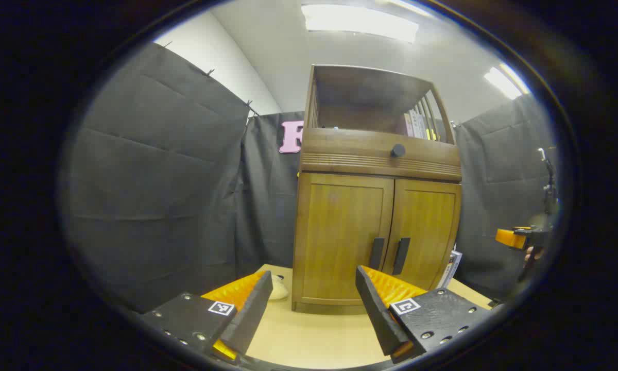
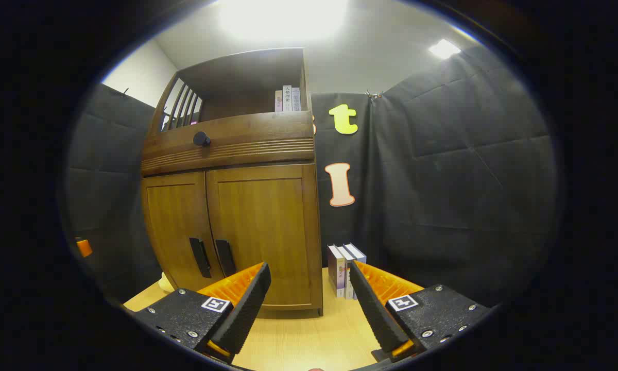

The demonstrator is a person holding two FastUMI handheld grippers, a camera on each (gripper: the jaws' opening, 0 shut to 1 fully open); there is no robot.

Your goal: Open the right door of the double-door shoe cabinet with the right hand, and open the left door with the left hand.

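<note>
Now your left gripper (image 1: 314,299) and right gripper (image 2: 309,288) are both wide apart, holding nothing; the shoe cabinet (image 1: 376,206) stands at the table's (image 1: 314,340) far edge, both doors closed.

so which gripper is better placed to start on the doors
Right, probably. The task opens the right door first, and the right gripper is open, facing it, its handle just left. The left gripper is also open, facing the shut left door.
</note>
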